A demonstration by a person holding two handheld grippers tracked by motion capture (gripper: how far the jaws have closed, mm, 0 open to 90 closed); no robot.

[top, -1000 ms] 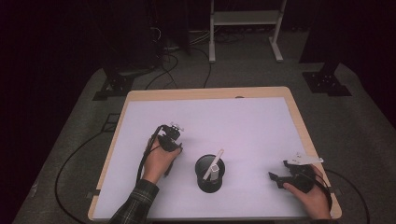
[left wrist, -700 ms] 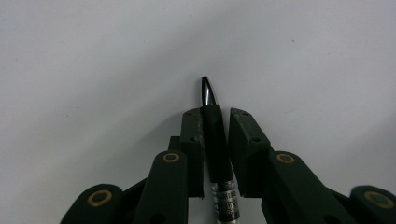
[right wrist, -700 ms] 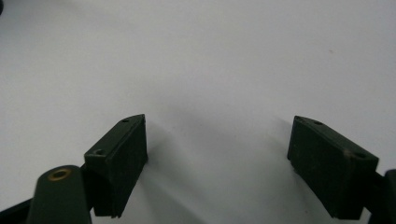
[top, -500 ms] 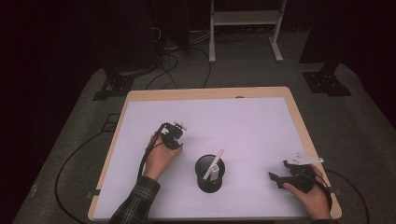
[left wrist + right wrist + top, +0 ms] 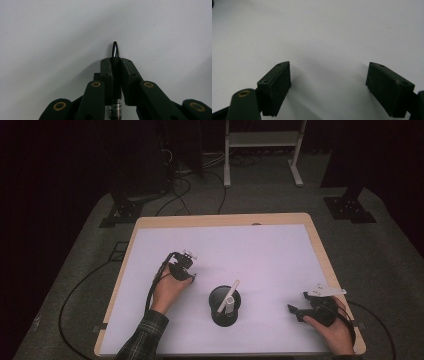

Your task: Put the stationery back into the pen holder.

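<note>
Pen, slim black barrel with a shiny pointed metal tip [image 5: 115,53], sits clamped lengthwise between the jaws of our left gripper [image 5: 115,60]; the tip pokes out just past the pads, low over the white desk [image 5: 50,30]. In the high view our left gripper [image 5: 181,270] is left of centre on the desk, well apart from the black cylindrical cup [image 5: 225,306] near the front middle.

Step in hand, as we judge it: pen grasped, transport to the cup not yet begun. Next move calls for lifting the pen, tilting it toward upright and carrying it rightward over the cup's open mouth before we release.

Cup contents: one pale flat stick-like item [image 5: 229,296] leans inside, its upper end out over the rim. We cannot tell what else is in there.

Our right gripper [image 5: 300,312] rests near the front right corner, jaws spread wide with nothing between them [image 5: 328,82]; bare desk beneath.

Risk: pen may catch on the leaning stick at entry.
</note>
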